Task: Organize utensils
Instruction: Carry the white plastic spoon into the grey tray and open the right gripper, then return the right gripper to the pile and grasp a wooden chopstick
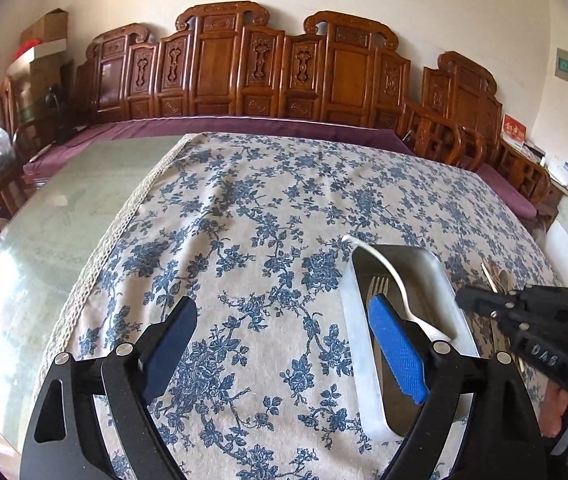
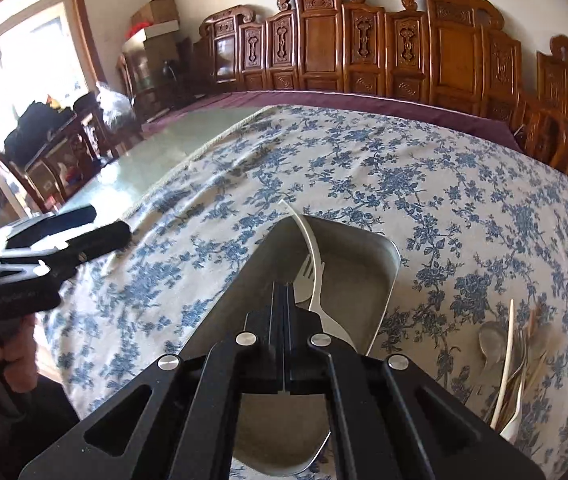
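A metal tray sits on the blue-flowered tablecloth; it also shows in the left wrist view. In it lie a metal fork and a white plastic spoon, whose handle rests on the far rim. My right gripper is shut and empty above the tray; it also shows in the left wrist view. My left gripper is open and empty over the cloth, its right finger at the tray's left side. It also shows in the right wrist view. A pile of loose utensils lies right of the tray.
The tablecloth covers the right part of a green glass tabletop. Carved wooden chairs line the far wall. More chairs and bags stand to the left near a window.
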Tool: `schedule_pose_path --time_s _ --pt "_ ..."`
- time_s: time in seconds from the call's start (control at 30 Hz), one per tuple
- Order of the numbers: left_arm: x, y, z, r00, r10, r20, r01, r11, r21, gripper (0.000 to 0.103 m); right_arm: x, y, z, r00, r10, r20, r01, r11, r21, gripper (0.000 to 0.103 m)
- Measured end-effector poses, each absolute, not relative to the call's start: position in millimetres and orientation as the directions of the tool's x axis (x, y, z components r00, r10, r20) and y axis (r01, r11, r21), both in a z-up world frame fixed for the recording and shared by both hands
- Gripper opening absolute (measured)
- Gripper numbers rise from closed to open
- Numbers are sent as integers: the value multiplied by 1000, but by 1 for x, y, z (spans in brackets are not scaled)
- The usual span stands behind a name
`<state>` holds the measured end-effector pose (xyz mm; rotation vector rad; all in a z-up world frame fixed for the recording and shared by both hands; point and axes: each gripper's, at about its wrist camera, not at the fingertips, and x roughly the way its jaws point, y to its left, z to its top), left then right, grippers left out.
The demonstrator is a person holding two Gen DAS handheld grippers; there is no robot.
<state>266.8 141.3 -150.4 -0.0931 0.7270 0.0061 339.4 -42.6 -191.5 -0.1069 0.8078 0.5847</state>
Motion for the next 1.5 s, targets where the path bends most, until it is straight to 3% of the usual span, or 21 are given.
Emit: schedule_pose_path --time_s 0.2,0.27,0.3,0.33,0.63,0.7,0.73,0.77,1.1,1.5 --pt "266 141 -151 750 -34 -660 -32 996 -87 84 344 -48 -193 550 448 -705 -527 841 124 3" --pt "266 139 -150 750 -31 -661 -31 996 -82 84 348 -45 -197 539 447 -714 -535 836 119 14" --pt "266 138 -150 750 -34 -660 -29 996 -84 84 351 -43 -201 528 455 -717 -547 828 122 29" --pt "266 138 -150 751 -38 -659 -26 996 -86 84 355 -40 -205 523 450 -724 -551 826 115 36" --pt "266 135 -152 748 -38 -663 -22 996 -82 84 407 -8 -244 444 386 -808 -550 830 94 35" --pt "266 135 -152 745 -38 -666 -23 996 -82 84 414 -6 -252 434 355 -828 -533 842 82 27" --pt "266 136 -153 745 -37 -666 -24 996 -83 84 415 -6 -254 429 353 -831 -534 842 82 15" --pt "266 136 -153 744 -38 -667 -25 996 -84 84 414 -6 -254 430 347 -834 -534 842 75 11" --pt "265 131 -152 747 -41 -664 -15 997 -79 84 378 -27 -241 374 380 -846 -497 852 164 12" --pt "260 91 -143 766 -100 -635 65 995 -78 84 337 -118 -192 531 428 -731 -445 876 189 14"
